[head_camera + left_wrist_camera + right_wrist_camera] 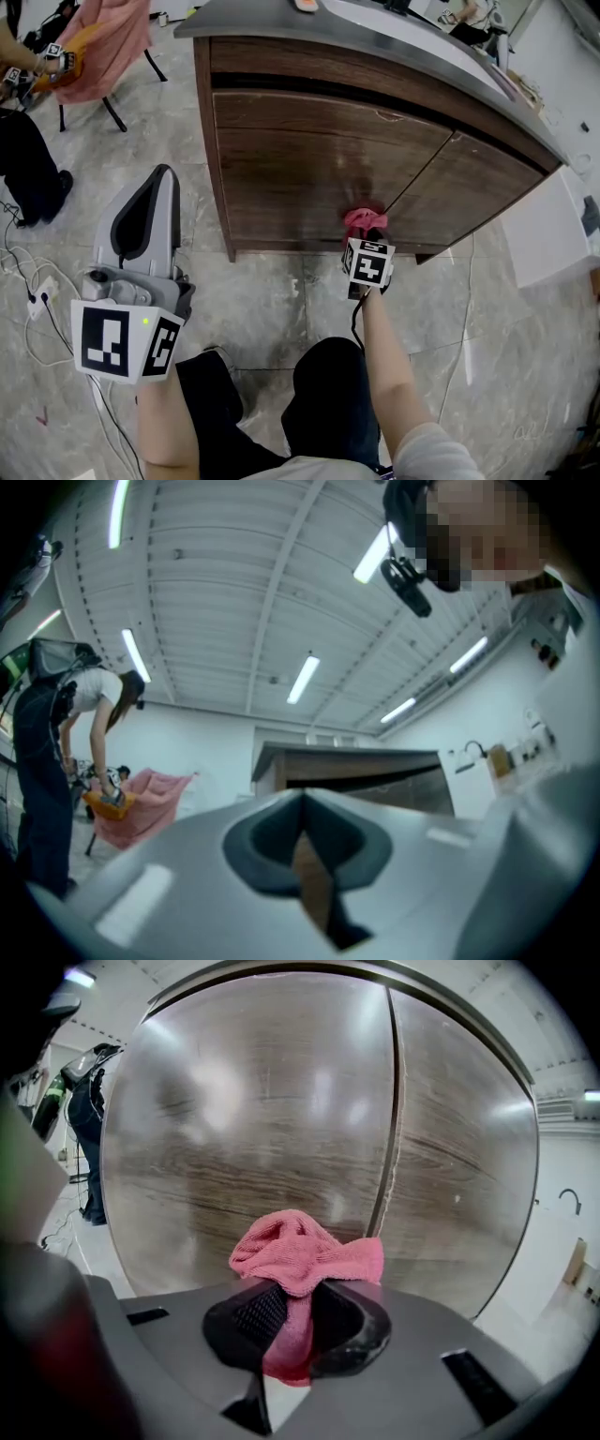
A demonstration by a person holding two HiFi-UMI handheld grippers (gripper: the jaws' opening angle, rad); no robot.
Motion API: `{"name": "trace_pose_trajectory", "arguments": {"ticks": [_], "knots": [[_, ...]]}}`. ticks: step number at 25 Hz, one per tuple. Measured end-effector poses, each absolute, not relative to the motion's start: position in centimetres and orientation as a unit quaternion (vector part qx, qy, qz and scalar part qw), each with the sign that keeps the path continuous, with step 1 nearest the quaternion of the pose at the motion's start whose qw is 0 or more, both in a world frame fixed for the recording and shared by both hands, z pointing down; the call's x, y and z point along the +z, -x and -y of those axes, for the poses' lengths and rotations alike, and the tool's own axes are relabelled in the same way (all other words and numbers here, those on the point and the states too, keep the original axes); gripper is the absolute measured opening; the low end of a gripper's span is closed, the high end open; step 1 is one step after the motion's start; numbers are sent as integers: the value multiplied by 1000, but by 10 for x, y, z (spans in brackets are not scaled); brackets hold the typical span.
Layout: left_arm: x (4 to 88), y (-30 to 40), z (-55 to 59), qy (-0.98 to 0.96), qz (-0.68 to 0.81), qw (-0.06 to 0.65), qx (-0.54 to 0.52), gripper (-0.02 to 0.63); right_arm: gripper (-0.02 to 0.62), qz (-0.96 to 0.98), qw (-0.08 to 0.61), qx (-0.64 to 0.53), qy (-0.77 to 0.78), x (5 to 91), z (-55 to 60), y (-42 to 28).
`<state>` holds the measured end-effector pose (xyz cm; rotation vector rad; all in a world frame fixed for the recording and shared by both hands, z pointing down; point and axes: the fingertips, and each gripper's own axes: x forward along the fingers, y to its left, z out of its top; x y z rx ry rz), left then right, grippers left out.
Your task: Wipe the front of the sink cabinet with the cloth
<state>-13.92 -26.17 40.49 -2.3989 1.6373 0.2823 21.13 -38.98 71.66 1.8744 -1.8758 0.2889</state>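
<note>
Near the person's knees, the left gripper (165, 174) hangs idle over the floor (281, 291). Its fingers are closed on nothing and point up, clear of the work. Further out, the right gripper (367, 234) has its fingers clamped on the pink cloth (362, 218). The bunched end is pressed to the lower part of the sink cabinet front (300, 178), just beside the seam (422, 173) between the two doors. A faint sheen on the wood above the cloth suggests wiping is under way. The top band, left side and right door look unwiped, though that is hard to judge. Beyond, a person (47, 752) bends by a pink-draped chair (103, 42).
</note>
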Motion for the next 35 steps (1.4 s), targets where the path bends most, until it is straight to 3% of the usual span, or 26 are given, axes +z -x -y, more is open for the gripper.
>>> {"name": "trace_pose_trajectory", "arguments": {"ticks": [11, 17, 35], "knots": [[404, 141, 260, 819, -554, 113, 96, 5, 63, 663, 314, 132, -667, 778, 388, -219], [404, 145, 261, 818, -556, 112, 97, 5, 63, 661, 322, 133, -665, 781, 388, -208], [406, 160, 256, 806, -575, 116, 84, 5, 64, 745, 332, 130, -564, 790, 383, -24]]}}
